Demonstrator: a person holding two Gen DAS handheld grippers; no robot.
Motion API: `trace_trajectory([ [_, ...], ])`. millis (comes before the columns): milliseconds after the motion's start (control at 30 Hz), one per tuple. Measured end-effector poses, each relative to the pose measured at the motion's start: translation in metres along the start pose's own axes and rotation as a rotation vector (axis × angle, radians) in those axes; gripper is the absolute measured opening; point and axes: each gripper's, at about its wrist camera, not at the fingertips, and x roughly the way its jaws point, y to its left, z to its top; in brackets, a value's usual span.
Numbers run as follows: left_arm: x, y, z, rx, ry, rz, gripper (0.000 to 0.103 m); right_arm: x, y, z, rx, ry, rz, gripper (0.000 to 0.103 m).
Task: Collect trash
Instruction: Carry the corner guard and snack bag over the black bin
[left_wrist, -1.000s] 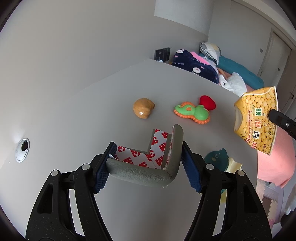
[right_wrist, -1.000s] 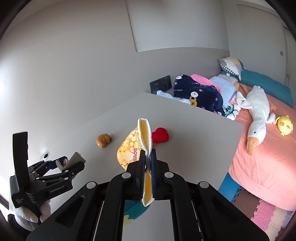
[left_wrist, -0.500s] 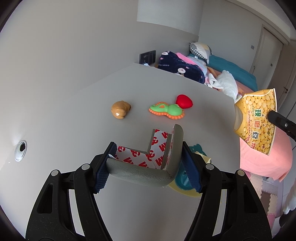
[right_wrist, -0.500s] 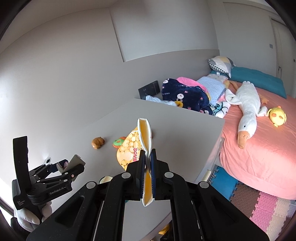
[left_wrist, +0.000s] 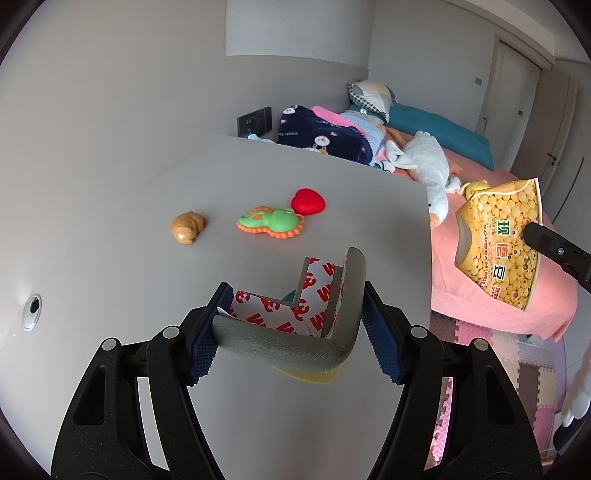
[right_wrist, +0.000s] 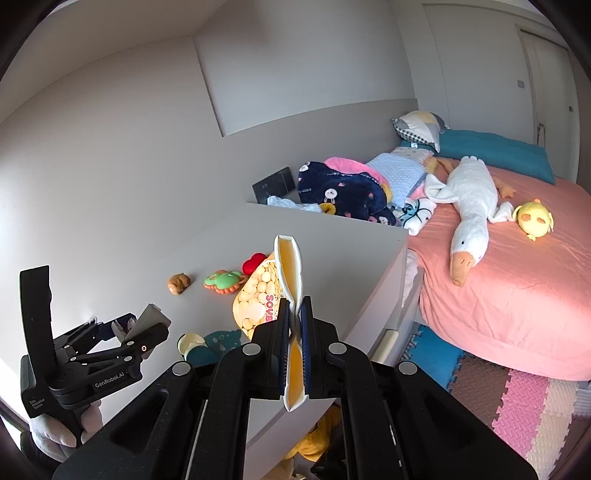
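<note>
Above the grey tabletop (left_wrist: 110, 258), left gripper (left_wrist: 293, 334) clamps a grey L-shaped foam corner guard (left_wrist: 314, 339); right gripper (right_wrist: 294, 349) pinches a yellow soybean snack bag (right_wrist: 290, 280)

Left gripper (left_wrist: 293, 334) spread wide, right gripper (right_wrist: 294, 338) pinched

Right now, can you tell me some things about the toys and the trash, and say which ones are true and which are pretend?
1. The left gripper holds a grey corner guard between its fingers. True.
2. The right gripper is open and holds nothing. False: it is shut on a yellow soybean bag.
3. The red heart lies on the table beside the green frog toy. True.
4. The white goose plush sits on the table. False: it lies on the pink bed.
</note>
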Motion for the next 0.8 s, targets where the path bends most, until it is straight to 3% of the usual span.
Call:
trace_trajectory([
  [800, 0.009, -0.118, -0.003, 0.153, 0.024, -0.135, 0.068, -0.058, -0.094, -0.019, 0.112, -0.029, -0.150, 0.007],
])
